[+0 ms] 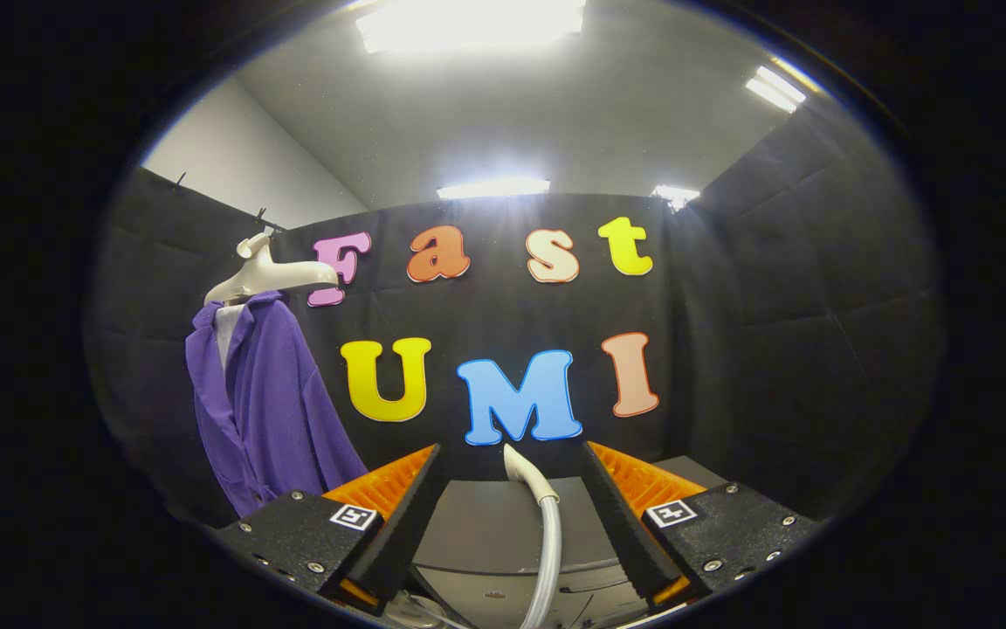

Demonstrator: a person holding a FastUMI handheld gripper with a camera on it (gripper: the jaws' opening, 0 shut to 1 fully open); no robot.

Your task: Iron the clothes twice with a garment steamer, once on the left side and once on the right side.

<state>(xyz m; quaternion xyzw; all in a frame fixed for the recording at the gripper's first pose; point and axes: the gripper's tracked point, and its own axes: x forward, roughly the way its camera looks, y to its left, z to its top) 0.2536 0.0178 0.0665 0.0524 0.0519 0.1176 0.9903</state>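
Fingers of gripper [512, 515]: spread wide apart, holding nothing; both pads clear of the hose between them.

Steamer hose [549, 542]: pale, ribbed, rising between the fingers without touching either; pale nozzle-like end [516, 461] pointing up just past the fingertips. Whether this end is the steamer head cannot be told.

Grey steamer unit [494, 533]: flat-topped body under and ahead of the fingers, hose coming up over its near edge; a second grey surface [686, 472] showing past the right finger, beside the unit's far right corner.

Purple garment [267, 402]: collared, hanging open-fronted well off to the left, beyond the left finger and apart from the steamer unit; lower hem dropping behind the left finger's base.

Pale hanger [272, 275]: broad-shouldered, carrying the garment at the collar; one arm sticking out bare to the right, garment slumped toward the other side. Hook at top, against the booth wall.

Ceiling lights [490, 188]: bright strips above the wall.

Step in hand, as judged: the pickup of the steamer head; no ironing pass begun on either side of the garment.

Next move, as judged: closing on the hose end squarely with both fingers, then lifting it across to the garment's left side; slack hose likely to drag or twist, firm hold needed.
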